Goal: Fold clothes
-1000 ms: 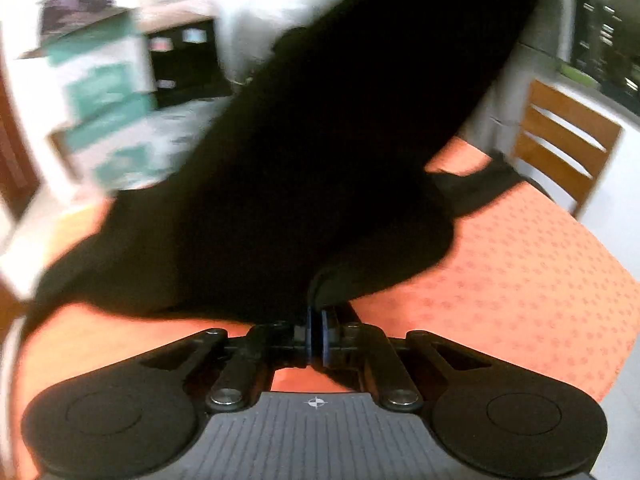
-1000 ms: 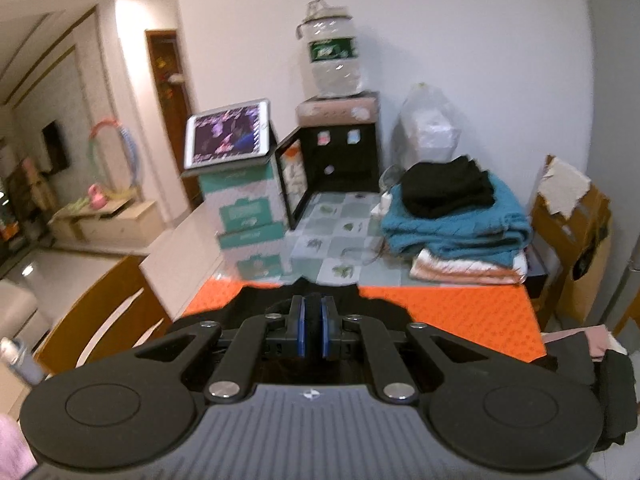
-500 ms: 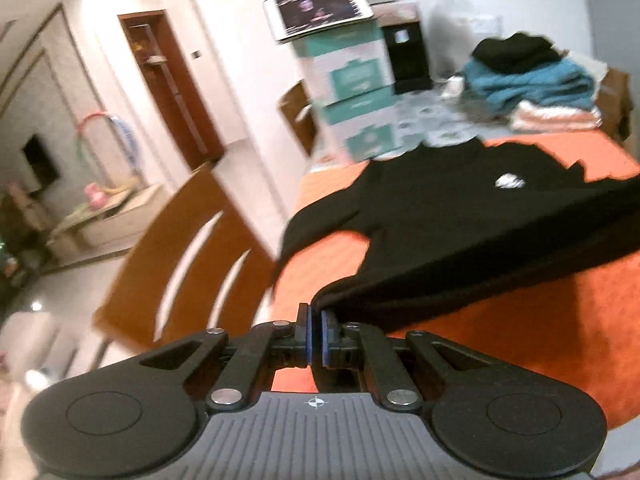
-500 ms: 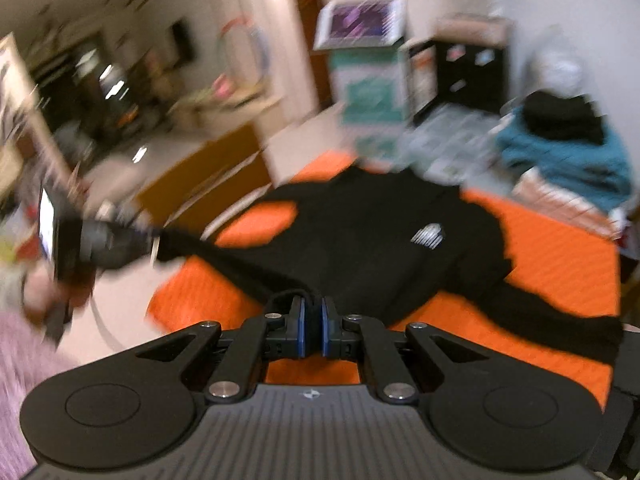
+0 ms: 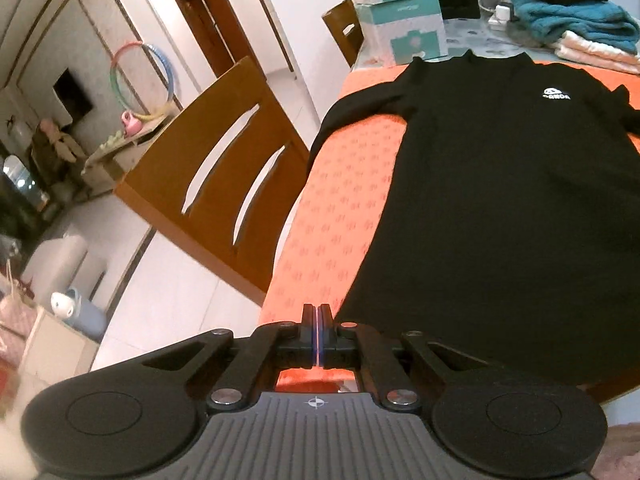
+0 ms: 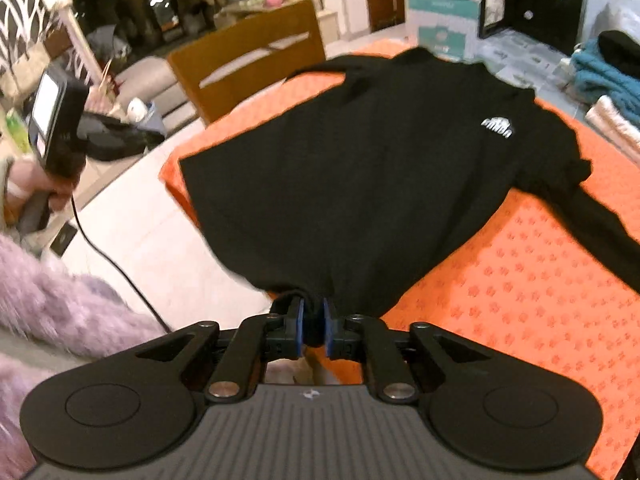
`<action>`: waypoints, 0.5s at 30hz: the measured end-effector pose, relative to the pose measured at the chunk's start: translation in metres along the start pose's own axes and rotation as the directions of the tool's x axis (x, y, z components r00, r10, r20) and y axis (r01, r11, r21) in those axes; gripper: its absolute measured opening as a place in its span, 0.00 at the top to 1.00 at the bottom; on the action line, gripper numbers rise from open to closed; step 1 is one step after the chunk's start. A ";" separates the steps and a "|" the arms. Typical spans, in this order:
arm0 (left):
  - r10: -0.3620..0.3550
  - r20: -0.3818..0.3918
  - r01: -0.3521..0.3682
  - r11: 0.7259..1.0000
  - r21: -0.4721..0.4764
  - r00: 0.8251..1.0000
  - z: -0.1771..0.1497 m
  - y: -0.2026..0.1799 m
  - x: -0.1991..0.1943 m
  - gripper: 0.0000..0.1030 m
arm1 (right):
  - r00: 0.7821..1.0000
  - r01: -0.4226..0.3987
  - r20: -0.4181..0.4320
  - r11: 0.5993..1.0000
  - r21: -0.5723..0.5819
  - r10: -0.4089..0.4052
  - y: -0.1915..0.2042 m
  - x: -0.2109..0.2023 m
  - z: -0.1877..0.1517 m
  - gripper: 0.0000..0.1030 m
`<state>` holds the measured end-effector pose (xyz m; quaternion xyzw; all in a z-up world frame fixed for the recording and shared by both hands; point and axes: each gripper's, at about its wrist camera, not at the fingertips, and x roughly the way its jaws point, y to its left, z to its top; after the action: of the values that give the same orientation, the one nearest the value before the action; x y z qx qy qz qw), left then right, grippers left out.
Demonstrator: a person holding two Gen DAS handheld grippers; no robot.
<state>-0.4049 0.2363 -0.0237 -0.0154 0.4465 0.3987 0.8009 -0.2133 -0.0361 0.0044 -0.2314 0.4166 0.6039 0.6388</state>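
Spread flat and face up across an orange patterned tablecloth (image 5: 332, 216): a black long-sleeved top (image 5: 500, 200) with a small white logo (image 5: 557, 93) on the chest, collar toward the far edge, hem toward the near edge, laid out smooth so that folds can begin from a tidy shape. One sleeve (image 5: 352, 108) draped over the table's left side beside a wooden chair (image 5: 224, 168), the other sleeve (image 6: 600, 220) trailing diagonally across the cloth on the right, both likely left loose for folding inward later. At the bottom of the left wrist view, the left gripper (image 5: 317, 334) with both fingers pressed together and nothing visible between them, sitting just beside the hem's left corner over bare tablecloth, apparently finished with that corner. In the right wrist view, the right gripper (image 6: 313, 326) at the hem's other corner, blue pads opening with a bunched bit of black fabric between them, probably letting go now that the garment lies flat. Seen from the right wrist view, off to the left: a hand (image 6: 38, 194) in a fluffy lilac sleeve (image 6: 72, 308) around the other tool's handle. At the table's far end, well apart from the top: a stack of folded clothes (image 5: 576, 20), teal, cream and black, presumably the finished pile
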 end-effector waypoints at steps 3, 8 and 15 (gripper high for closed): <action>-0.024 -0.010 0.024 1.000 -0.016 1.000 -0.005 0.004 -0.006 0.92 | 1.000 -0.011 -0.015 1.000 -0.015 0.011 0.004 0.002 -0.009 0.85; -0.128 -0.030 0.125 0.989 -0.078 0.991 -0.009 0.016 -0.003 0.83 | 1.000 0.021 0.001 0.999 0.047 -0.021 0.004 0.002 -0.022 0.67; -0.265 -0.042 0.258 0.957 -0.134 0.963 -0.001 0.027 0.026 0.62 | 0.991 0.103 0.047 0.949 0.299 -0.123 -0.004 0.013 -0.048 0.58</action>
<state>-0.4158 0.2711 -0.0341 -0.1372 0.4379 0.3164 0.8303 -0.2222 -0.0675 -0.0326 -0.1370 0.4676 0.5043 0.7129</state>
